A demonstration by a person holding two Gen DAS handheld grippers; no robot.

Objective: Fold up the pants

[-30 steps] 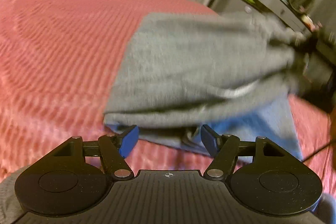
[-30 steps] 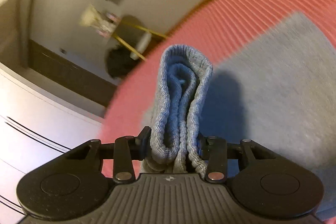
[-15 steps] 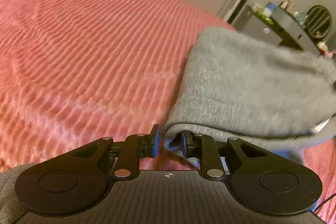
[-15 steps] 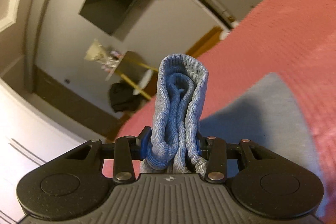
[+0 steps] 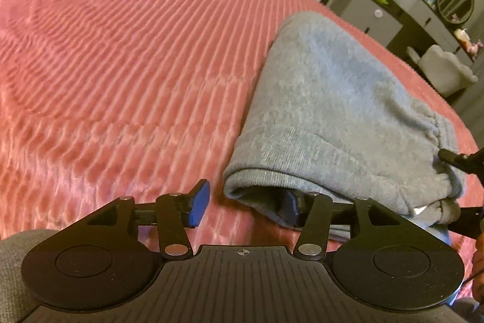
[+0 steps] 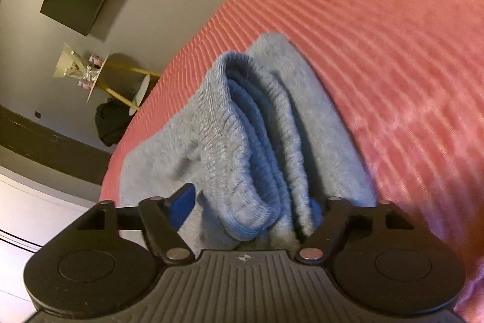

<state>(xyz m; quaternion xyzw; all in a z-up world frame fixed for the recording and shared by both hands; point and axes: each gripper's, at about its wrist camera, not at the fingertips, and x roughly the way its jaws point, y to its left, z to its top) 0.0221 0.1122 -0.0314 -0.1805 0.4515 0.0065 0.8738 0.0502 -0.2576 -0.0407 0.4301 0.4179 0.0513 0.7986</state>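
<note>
A moment ago my right gripper [image 6: 252,212] pinched the bunched cuffs upright in the air; now its jaws are opening and the ribbed bundle sags between them, no longer squeezed, down on the pants [image 5: 329,99]. My left gripper [image 5: 245,203] had nipped the near fold corner; its jaws are opening too, one blue pad [image 5: 199,202] standing clear over the bedspread [image 5: 121,50], the other tucked under the fold's edge with nothing pressed between them.

I take this to mean the last fold is laid and I am letting go on both sides. The pants lie as a thick grey-blue stack on the pink bedspread, toward its right side in the left view, waistband end nearest the right gripper.

My left hand sits low, pitched down at the near corner of the stack. My right hand has dropped toward the bed, angled down and rolled, with the cuffs [image 6: 242,147] resting against its frame.
</note>
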